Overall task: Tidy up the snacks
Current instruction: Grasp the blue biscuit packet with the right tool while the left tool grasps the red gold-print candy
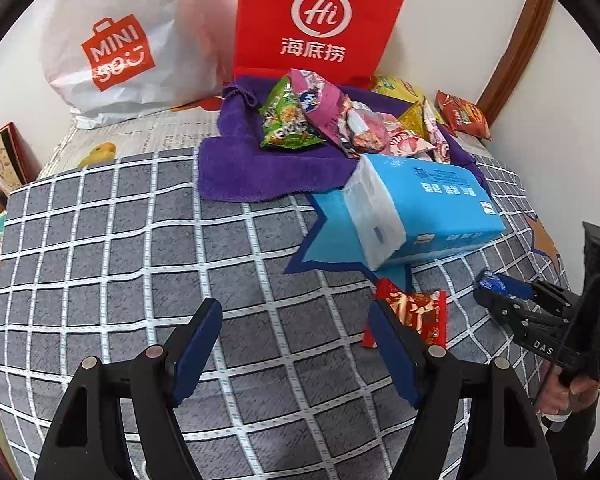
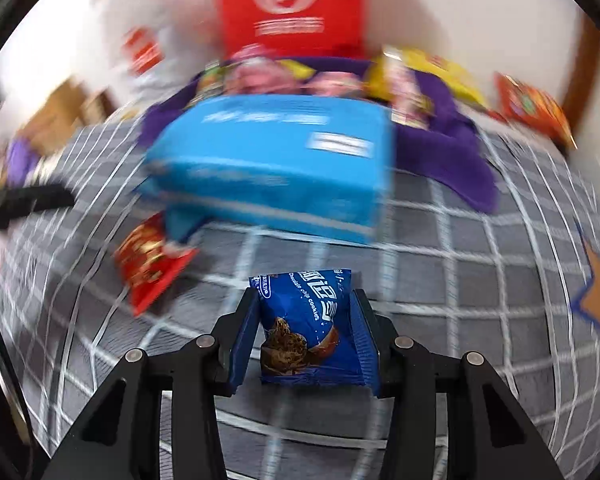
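My right gripper (image 2: 304, 300) is shut on a blue chocolate chip cookie packet (image 2: 306, 328) and holds it above the grey checked cloth (image 2: 480, 280). It also shows in the left wrist view (image 1: 496, 284) at the right, with the blue packet (image 1: 490, 282) at its tips. My left gripper (image 1: 296, 320) is open and empty over the cloth. A red snack packet (image 1: 416, 312) lies just past its right finger (image 1: 392, 344). A pile of snack bags (image 1: 340, 116) lies on a purple towel (image 1: 252, 168) at the back.
A blue tissue pack (image 1: 428, 208) lies between the towel and the red packet. A red paper bag (image 1: 320, 20) and a white Miniso bag (image 1: 116, 48) stand against the wall. An orange snack bag (image 1: 464, 114) lies at the far right.
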`<state>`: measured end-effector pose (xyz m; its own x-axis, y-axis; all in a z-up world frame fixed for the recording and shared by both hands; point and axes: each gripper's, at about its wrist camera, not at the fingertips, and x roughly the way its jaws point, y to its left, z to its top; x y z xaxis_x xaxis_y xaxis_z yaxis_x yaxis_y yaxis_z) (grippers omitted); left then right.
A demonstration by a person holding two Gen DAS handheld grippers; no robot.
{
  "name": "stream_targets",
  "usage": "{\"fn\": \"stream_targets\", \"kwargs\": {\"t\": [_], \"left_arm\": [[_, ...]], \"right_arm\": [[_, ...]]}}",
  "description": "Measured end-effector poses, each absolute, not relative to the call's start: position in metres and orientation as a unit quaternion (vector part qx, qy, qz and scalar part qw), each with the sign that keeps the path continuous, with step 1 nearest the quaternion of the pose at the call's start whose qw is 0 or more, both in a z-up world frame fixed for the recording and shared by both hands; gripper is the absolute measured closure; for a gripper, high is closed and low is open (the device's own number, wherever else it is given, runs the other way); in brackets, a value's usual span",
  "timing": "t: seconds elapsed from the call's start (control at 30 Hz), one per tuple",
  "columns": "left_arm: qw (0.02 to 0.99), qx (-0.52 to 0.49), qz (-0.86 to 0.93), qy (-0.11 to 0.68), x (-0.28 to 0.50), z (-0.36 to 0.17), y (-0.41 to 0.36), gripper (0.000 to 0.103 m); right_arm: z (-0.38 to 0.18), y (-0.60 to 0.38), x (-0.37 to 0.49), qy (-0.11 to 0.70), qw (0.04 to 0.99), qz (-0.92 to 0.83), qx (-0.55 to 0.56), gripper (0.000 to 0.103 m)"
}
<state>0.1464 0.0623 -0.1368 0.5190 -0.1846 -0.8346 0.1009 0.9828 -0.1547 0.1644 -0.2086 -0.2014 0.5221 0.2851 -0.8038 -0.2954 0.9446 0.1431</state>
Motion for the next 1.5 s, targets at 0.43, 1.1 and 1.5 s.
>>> {"fn": "stream_targets", "kwargs": {"t": [0.43,1.1,1.5], "left_arm": [[0.842,-0.052,-0.148,0.517,0.160,-0.161,0.019,0.029],[0.844,0.033,-0.133,0.519,0.163,-0.182,-0.041,0.011],[0.875,0.057,-0.088,0.472,0.156,-0.176,-0.028,0.055]], "right_arm": [[-0.205,-0.228,0.163,0.435,0.891,0.124,-0.034,0.058],[-0.212,-0.278,0.171,0.420,0.902,0.091,0.034,0.055],[-0.212,-0.278,0.172,0.419,0.903,0.090,0.039,0.055]]}}
